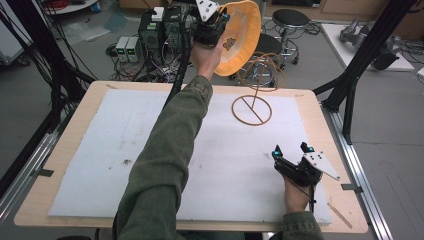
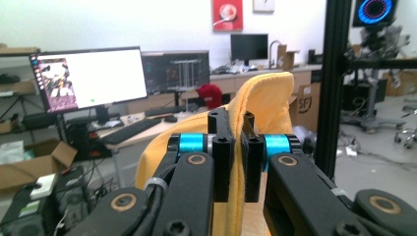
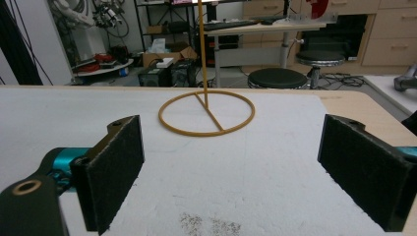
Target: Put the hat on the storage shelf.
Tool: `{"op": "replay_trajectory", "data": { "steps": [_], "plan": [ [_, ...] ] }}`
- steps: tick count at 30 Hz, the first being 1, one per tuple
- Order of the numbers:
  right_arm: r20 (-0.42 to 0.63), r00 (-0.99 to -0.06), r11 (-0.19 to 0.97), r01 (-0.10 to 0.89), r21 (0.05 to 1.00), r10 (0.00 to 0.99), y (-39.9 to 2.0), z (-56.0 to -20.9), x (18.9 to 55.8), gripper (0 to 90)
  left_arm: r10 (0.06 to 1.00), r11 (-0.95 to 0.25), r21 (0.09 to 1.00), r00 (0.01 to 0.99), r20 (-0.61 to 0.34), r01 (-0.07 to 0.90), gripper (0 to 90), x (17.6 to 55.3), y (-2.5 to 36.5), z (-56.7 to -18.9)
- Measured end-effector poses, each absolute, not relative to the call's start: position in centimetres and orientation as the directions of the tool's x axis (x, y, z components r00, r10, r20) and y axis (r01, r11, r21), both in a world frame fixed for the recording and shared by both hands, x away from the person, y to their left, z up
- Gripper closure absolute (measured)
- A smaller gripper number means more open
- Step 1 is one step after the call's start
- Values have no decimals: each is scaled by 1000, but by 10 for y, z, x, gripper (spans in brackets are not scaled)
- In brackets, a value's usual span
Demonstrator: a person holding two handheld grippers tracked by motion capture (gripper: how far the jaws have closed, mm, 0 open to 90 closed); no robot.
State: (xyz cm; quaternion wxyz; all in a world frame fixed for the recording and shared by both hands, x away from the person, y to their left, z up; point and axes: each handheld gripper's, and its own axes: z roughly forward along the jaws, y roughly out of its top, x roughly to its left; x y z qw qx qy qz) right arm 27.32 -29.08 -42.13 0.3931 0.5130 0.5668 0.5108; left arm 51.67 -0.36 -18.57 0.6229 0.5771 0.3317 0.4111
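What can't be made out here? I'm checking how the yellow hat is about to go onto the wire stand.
- Top of the wire stand: in the right gripper view its pole is cut off by the upper edge.
- Most of the yellow hat: hidden behind the left gripper in its own view.
- Small print inside the hat: too small in the high view.

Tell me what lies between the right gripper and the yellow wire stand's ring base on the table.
Nothing but bare white mat: in the right gripper view, the open right gripper faces the stand's ring base across an unbroken stretch, with only a few dark specks near the jaws.
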Motion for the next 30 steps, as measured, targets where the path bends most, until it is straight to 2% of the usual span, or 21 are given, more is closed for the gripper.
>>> {"op": "replay_trajectory", "data": {
  "steps": [14,19,30],
  "plan": [
    [80,-168,-49,181,982,982,-291,-422,274,91,884,12,982,461,78,-187,869,503,-44,-185],
    [82,-165,-51,183,982,983,-291,-422,274,91,866,-32,975,481,137,-219,869,499,-63,-192],
    [82,-159,-53,177,983,984,-292,-421,272,91,773,-65,971,604,194,-229,869,490,-120,-223]
  ]
}}
